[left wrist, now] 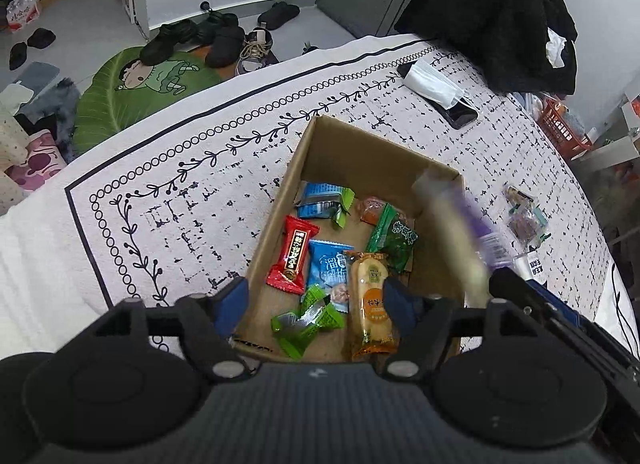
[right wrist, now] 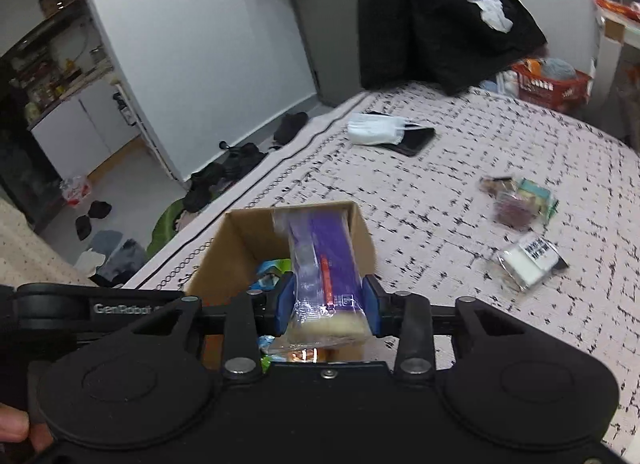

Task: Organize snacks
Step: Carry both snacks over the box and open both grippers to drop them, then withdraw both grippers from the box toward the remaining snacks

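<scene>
Purple-wrapped cream cake bar (right wrist: 326, 284) is being clamped by right gripper (right wrist: 329, 306) above brown cardboard box (right wrist: 236, 240), frame centre; it should be lowered inside before release. Left gripper (left wrist: 316, 300) is being held open, empty.

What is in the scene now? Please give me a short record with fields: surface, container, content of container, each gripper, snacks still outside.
surface: patterned tablecloth
container: open cardboard box
content of container: red packet, blue packets, green packets, orange-and-yellow packet
left gripper: open above the box, holds nothing
right gripper: purple-and-clear packet sits between its pads, over the box
snacks still outside: small packets and one white packet on the cloth, to the right of the box
</scene>
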`<state>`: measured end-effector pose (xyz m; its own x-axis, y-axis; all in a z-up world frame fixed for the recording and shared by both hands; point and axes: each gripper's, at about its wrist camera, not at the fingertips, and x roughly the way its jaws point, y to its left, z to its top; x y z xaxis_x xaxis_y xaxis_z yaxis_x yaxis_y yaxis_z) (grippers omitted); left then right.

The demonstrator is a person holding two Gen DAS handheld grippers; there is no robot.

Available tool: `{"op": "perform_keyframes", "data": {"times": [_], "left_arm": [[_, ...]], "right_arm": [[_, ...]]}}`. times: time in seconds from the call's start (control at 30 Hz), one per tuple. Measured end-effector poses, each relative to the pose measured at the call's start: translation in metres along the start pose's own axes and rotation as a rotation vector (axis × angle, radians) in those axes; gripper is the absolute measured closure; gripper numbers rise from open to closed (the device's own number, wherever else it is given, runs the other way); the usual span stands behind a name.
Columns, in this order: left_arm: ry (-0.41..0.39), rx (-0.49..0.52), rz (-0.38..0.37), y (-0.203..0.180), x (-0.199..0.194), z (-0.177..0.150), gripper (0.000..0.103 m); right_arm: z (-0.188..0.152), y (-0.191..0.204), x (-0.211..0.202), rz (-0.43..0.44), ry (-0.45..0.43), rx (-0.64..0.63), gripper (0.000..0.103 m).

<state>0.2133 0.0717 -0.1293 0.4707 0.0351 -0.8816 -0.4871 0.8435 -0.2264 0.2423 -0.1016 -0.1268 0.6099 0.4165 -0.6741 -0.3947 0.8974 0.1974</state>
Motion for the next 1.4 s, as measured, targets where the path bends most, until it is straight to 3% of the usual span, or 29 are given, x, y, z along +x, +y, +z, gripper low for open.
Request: {"op": "perform_keyframes", "data": {"times": [0.33, 0.57, 0.9, 1.4], "left_arm": [[-0.005, 0.01, 0.01, -0.005, -0.005, -0.002, 0.016], [-0.03, 0.039, -0.014, -0.02, -0.004, -0.006, 0.0], [-0.048, 0.076, -0.053, -0.056, 0.003, -0.011, 0.0], [-0.047, 0.142, -0.073, -0.109, 0.017, -0.007, 0.0]], "right_arm": [[0.002, -0.035, -0.007, -0.038, 0.015, 0.091, 0.057], [0.002, -0.053, -0.016, -0.057, 0.011, 0.106, 0.052], [0.002, -0.089, -0.025, -0.092, 0.001, 0.168, 0.042], [-0.004, -0.142, -0.025, -0.173, 0.007, 0.299, 0.039]]}}
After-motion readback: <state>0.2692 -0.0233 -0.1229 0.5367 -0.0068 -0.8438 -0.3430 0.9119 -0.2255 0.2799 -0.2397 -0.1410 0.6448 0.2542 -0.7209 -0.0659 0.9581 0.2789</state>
